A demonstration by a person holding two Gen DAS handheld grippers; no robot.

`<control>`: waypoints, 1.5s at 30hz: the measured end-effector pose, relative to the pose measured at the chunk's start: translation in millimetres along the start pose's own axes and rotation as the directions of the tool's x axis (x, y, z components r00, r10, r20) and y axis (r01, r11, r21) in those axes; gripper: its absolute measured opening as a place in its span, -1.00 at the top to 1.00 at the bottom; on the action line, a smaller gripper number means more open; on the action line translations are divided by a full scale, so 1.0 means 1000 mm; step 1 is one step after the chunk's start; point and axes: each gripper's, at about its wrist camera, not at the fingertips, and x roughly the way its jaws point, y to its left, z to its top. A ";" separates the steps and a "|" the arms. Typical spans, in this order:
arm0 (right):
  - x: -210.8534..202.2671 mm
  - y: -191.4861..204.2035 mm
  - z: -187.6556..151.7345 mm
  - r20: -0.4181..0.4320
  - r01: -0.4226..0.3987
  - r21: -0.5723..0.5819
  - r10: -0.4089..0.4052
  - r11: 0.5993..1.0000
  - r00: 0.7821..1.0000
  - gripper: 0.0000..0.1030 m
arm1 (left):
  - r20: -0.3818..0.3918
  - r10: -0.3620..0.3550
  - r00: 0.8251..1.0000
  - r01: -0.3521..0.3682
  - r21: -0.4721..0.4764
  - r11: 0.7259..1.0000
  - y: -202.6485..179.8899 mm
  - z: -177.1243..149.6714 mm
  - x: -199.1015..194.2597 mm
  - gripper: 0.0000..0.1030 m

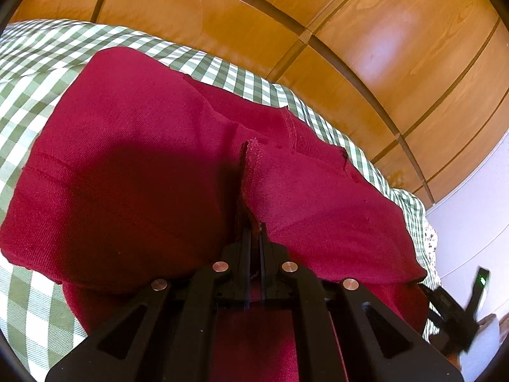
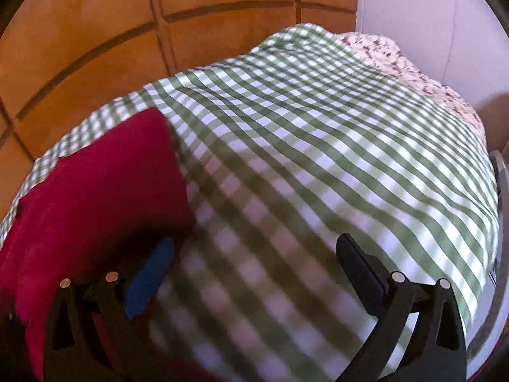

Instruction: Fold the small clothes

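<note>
A dark red garment (image 1: 143,159) lies spread on the green-and-white checked cloth (image 1: 35,73). My left gripper (image 1: 253,232) is shut on a hemmed edge of the red garment (image 1: 254,165) and holds that fold raised above the rest. In the right wrist view the red garment (image 2: 95,184) lies at the left on the checked cloth (image 2: 318,146). My right gripper (image 2: 254,254) is open wide and empty just above the cloth, its blue-padded left finger (image 2: 149,277) beside the garment's edge.
Wooden panelled doors (image 1: 350,31) stand behind the bed. A floral fabric (image 2: 407,63) lies at the far right edge of the checked cloth by a white wall (image 2: 413,3). The other gripper's black body (image 1: 455,312) shows at the lower right.
</note>
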 end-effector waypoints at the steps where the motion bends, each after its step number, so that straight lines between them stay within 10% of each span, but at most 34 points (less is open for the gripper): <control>1: -0.007 0.001 -0.004 0.029 -0.025 -0.005 0.025 1.000 0.999 -0.96 | 0.001 -0.003 1.000 0.003 -0.001 1.000 0.000 0.000 0.000 0.94; 7: -0.004 0.033 0.018 0.101 -0.075 -0.101 0.085 0.992 0.991 -0.96 | 0.004 0.039 0.999 -0.039 0.031 0.999 -0.007 -0.001 0.000 0.94; 13: 0.056 0.041 0.024 -0.007 0.110 -0.166 -0.112 0.980 0.994 -0.96 | 0.000 0.058 0.998 -0.058 0.047 0.997 -0.009 0.000 0.002 0.94; 18: 0.053 0.068 0.017 0.131 0.318 -0.262 -0.293 0.911 0.947 -0.96 | 0.000 0.062 0.998 -0.062 0.048 0.997 -0.009 0.001 0.003 0.94; 23: 0.056 0.059 0.021 0.104 0.267 -0.236 -0.249 0.934 0.963 -0.96 | 0.005 0.136 0.991 -0.135 0.151 0.979 -0.027 -0.004 -0.024 0.92; 24: 0.056 0.057 0.022 0.098 0.254 -0.228 -0.238 0.940 0.966 -0.96 | 0.018 0.160 0.987 -0.160 0.177 0.971 -0.029 -0.011 -0.035 0.83; 27: 0.053 0.058 0.020 0.103 0.261 -0.230 -0.244 0.937 0.964 -0.96 | 0.018 0.189 0.982 -0.189 0.204 0.961 -0.024 -0.033 -0.056 -0.26; 35: 0.048 0.059 0.015 0.094 0.238 -0.228 -0.222 0.944 0.970 -0.96 | 0.043 0.204 0.978 -0.208 0.257 0.944 -0.018 -0.079 -0.094 -0.45; 45: 0.005 0.022 0.021 -0.001 -0.027 -0.244 0.027 0.969 1.000 -0.96 | 0.083 0.261 0.962 -0.274 0.240 0.931 -0.005 -0.096 -0.121 -0.88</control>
